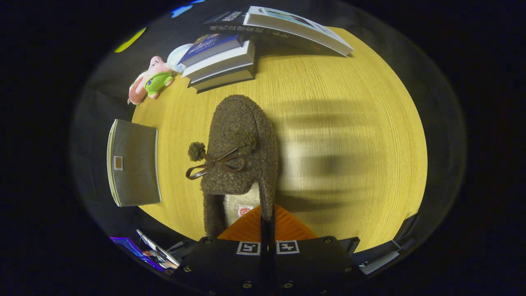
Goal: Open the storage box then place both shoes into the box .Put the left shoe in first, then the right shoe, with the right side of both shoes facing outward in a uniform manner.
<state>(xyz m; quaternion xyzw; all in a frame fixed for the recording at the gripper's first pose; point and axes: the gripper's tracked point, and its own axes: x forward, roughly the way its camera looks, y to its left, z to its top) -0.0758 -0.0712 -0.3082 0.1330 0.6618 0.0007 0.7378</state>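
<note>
Low in the middle of the frame, the gripper (267,222) had its two fingers drawn close together, clamped on the right-hand wall of a brown fuzzy slipper (240,152) near its heel opening, with the thin fabric edge pinched between them. That slipper reached from the fingers toward the centre of the frame, toe pointing away, and appeared lifted over the yellow wooden table (349,123), whose grain ran beneath it. A dark ribbon bow (215,163) with a small pompom (197,151) sat on the slipper's upper, to its left side, and a pale insole with a small label (245,211) showed inside the opening just left of the fingers. Blurred shadows fell across the tabletop to the right of the slipper. At the left of the frame, a grey fabric storage box (133,162) with a small tag on its face stood at the table's edge, well apart from the slipper; whether it was open could not be told. Toward the upper left, a pink and green plush toy (150,80) lay beside a stack of books (220,61). Along the top of the frame, more books (287,26) rested at the table's far edge.
</note>
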